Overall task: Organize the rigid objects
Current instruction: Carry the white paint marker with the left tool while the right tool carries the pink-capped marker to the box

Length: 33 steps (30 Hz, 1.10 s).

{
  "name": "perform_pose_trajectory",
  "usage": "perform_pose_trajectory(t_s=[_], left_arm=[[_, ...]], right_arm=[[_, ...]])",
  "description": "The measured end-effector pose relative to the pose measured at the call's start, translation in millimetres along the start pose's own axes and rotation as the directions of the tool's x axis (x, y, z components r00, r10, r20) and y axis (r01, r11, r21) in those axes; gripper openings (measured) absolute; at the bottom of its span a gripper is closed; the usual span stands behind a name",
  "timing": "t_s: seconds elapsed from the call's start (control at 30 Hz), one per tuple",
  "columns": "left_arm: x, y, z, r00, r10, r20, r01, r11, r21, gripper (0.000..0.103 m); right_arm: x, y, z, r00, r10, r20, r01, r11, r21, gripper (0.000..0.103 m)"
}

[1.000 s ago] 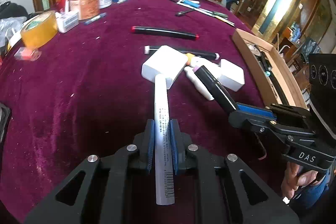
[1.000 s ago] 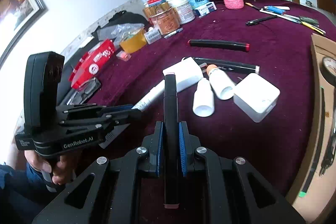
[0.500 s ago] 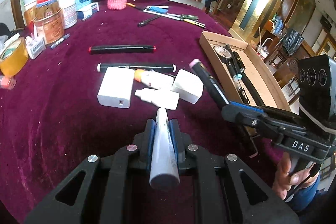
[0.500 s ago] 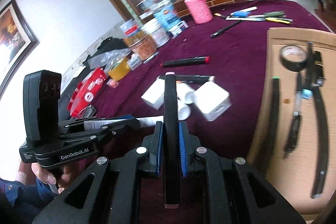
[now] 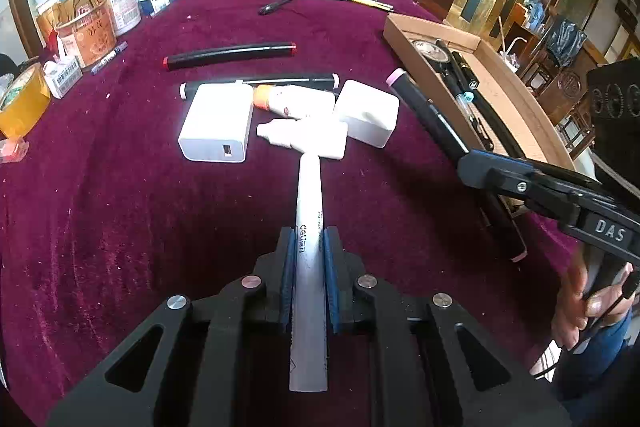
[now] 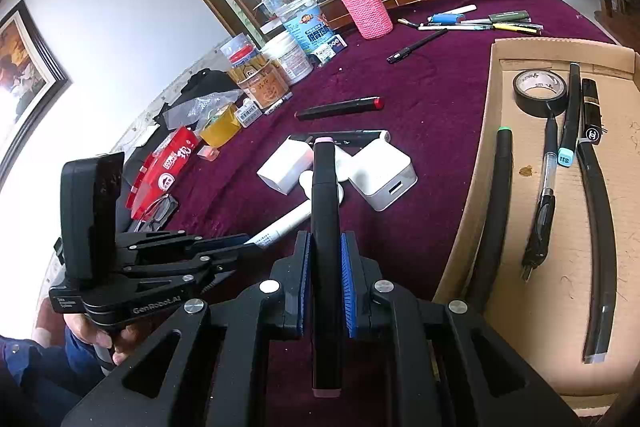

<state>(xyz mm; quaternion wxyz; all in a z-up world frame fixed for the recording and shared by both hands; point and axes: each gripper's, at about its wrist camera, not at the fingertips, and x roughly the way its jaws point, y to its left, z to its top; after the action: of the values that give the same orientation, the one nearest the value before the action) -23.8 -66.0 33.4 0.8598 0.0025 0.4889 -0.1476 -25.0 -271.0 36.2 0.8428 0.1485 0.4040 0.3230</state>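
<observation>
our left claw (image 5: 306, 267) pinches a white pen (image 5: 308, 227), our right claw (image 6: 325, 267) a black marker (image 6: 326, 227); both look light, stiff, held mid-body.

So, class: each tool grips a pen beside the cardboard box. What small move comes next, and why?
Probably carry the right tool over the cardboard box and lay its black marker beside the pens already there; it is nearer than the left tool, which holds a white pen.

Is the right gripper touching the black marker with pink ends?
Touching. Right wrist view: right gripper fingers press both sides of the black marker with pink ends.
</observation>
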Motion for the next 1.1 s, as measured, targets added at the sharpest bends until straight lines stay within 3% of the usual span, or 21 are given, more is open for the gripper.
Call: perform_pose_trajectory(t_s=[0.33, 0.57, 0.83, 1.1], left_arm=[[18, 1, 1, 0.999, 0.006, -0.048, -0.006, 1.000, 0.000, 0.012], [20, -2, 3, 0.999, 0.023, -0.031, -0.022, 1.000, 0.014, 0.012], [-4, -4, 9, 0.998, -0.050, 0.028, 0.050, 0.999, -0.016, 0.012], [-10, -35, 40, 0.985, -0.168, 0.043, 0.169, 0.985, -0.019, 0.012]], right_arm=[[6, 2, -1, 1.000, -0.002, -0.016, 0.002, 1.000, -0.006, 0.013], [5, 0, 0, 1.000, -0.006, -0.012, 0.006, 1.000, 0.001, 0.013], [-5, -3, 2, 1.000, -0.015, 0.012, 0.015, 1.000, 0.007, 0.013], [-38, -22, 12, 0.994, -0.082, 0.075, 0.079, 0.996, 0.042, 0.013]])
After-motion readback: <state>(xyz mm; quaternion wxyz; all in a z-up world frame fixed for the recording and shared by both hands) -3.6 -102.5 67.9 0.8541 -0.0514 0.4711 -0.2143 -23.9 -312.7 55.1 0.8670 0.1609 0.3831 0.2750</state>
